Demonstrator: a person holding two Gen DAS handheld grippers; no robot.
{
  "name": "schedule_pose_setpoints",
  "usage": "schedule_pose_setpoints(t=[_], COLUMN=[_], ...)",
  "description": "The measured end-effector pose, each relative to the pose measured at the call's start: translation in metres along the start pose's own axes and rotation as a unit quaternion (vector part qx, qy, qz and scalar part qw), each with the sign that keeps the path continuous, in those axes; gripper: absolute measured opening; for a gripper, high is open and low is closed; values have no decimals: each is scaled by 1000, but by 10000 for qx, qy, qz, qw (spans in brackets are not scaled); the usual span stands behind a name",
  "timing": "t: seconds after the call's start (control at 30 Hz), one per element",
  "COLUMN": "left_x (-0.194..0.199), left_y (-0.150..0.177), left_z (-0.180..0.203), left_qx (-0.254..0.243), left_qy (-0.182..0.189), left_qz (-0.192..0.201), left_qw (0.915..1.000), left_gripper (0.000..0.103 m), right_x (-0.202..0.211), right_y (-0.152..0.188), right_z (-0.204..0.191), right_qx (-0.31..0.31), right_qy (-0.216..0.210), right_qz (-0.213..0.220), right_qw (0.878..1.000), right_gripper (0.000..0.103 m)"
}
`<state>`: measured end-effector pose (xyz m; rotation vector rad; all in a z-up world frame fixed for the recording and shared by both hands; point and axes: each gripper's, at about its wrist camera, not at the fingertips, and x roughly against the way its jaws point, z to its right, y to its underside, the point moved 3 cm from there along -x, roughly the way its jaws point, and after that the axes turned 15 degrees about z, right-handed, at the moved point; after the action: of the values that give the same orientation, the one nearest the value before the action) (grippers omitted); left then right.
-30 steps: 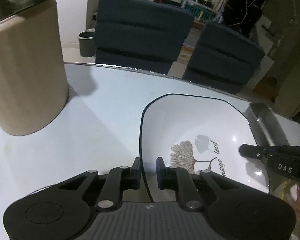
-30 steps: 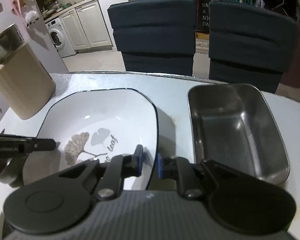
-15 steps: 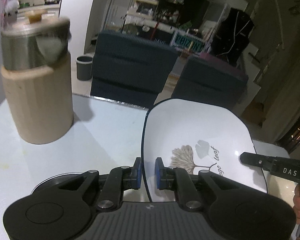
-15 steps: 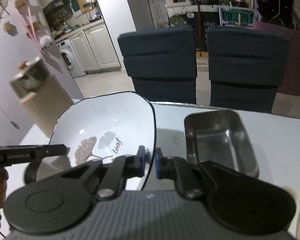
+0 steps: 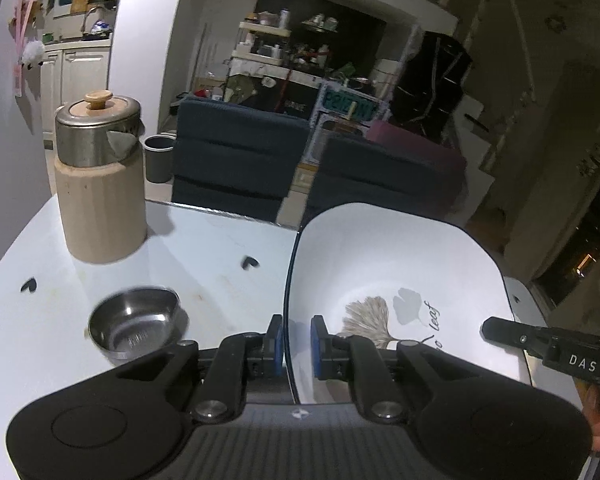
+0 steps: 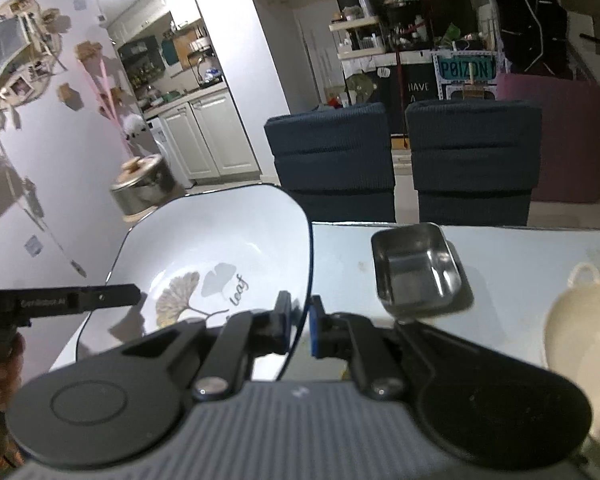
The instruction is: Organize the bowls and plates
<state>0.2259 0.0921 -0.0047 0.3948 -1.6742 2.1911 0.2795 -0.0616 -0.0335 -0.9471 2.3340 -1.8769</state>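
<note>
- Since a second ago the white ginkgo-leaf plate (image 5: 396, 280) has come up off the tabletop (image 5: 204, 264); it lay flat beside the rectangular steel tray (image 6: 416, 268) and now hangs in the air, carried by both tongs, with the small round steel bowl (image 5: 134, 330) newly in sight below it.
- The left tongs (image 5: 296, 346) are clenched on the plate's left rim, the dark edge running between the blue pads.
- The right tongs (image 6: 300, 330) have just been closing and now grasp the opposite rim, which stands between their pads.
- In each wrist view the other tongs' black finger shows across the plate, so the two grips sit on opposite sides.
- The plate tilts a little, its far edge higher, over the near part of the tabletop. The tray sits toward the far edge, and the cream handled bowl (image 6: 580, 344) near the right edge.
- The wood-and-steel kettle (image 5: 100, 184) stands at the far left corner.
- Step in hand, as I judge it: carrying the lifted plate to wherever it is to be stacked or set.
- The next move calls for both hands travelling together and level, so neither rim slips or twists out of its pinch, and then lowering it clear of the steel bowl.
</note>
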Motion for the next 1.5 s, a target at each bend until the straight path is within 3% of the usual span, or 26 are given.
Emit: schedule_pose_setpoints(t=[0.2, 0.37, 0.67, 0.87, 1.0, 1.13, 1.5], left_x=[33, 35, 14, 2, -7, -15, -29], left_y=[37, 80, 145, 164, 171, 177, 184], left_z=[26, 31, 22, 14, 13, 9, -5], left_qx=[-149, -162, 85, 142, 20, 219, 397], left_qy=[279, 426, 357, 241, 208, 219, 107], left_qz=[-145, -536, -1382, -1646, -1769, -1908, -1871], left_qw=[9994, 9975, 9897, 9860, 9840, 9811, 9815], left_gripper=[11, 12, 12, 14, 17, 17, 22], right_x=[57, 91, 96, 86, 80, 83, 67], right_y=[31, 68, 128, 152, 156, 157, 155], right_z=[15, 26, 43, 45, 41, 39, 30], right_qx=[-481, -746, -987, -1013, -912, -858, -741], right_qy=[233, 445, 817, 945, 1008, 1068, 1153], right_qz=[-15, -263, -1007, -1387, -1485, -1511, -1547], right_qw=[9986, 9959, 9866, 9806, 9795, 9790, 9784], right_gripper=[10, 10, 10, 10, 10, 9, 8])
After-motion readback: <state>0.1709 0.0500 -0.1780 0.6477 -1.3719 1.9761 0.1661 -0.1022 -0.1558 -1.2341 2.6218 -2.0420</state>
